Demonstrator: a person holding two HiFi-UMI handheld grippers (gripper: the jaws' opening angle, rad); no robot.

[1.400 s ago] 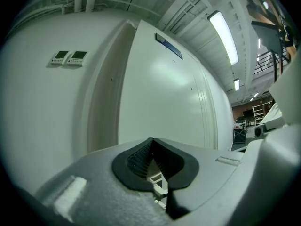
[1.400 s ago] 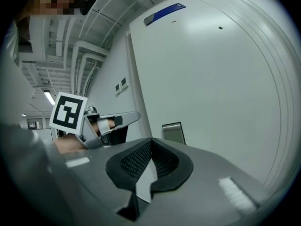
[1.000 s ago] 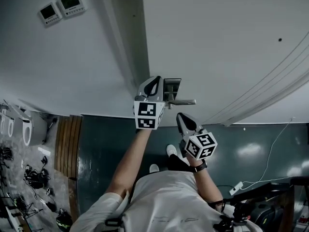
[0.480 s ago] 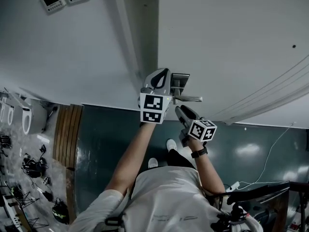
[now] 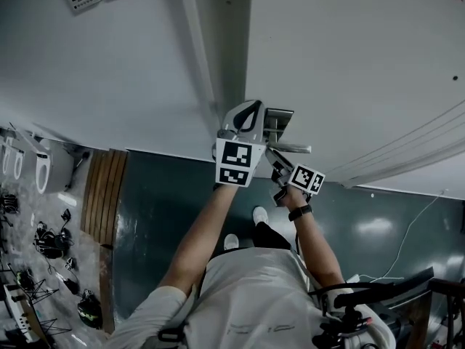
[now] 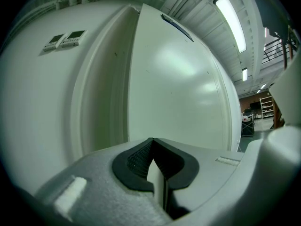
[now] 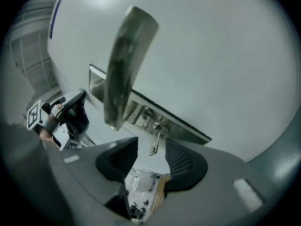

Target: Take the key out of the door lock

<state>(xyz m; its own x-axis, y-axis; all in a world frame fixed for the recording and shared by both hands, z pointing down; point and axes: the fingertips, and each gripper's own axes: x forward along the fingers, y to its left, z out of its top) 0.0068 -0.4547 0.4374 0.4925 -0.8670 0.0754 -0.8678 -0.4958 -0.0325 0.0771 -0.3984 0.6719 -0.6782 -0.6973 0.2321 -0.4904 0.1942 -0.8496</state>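
right tool (image 5: 277, 167) nearer, opening round key (image 7: 155, 136); door (image 5: 349, 57)

White door (image 7: 221, 51), lock plate (image 7: 141, 114), key (image 7: 155, 136) in it

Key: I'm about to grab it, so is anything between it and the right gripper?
Nothing visible. The right gripper has just been opening its jaws, and the key shows in their gap, untouched; the door handle sits off to one side.
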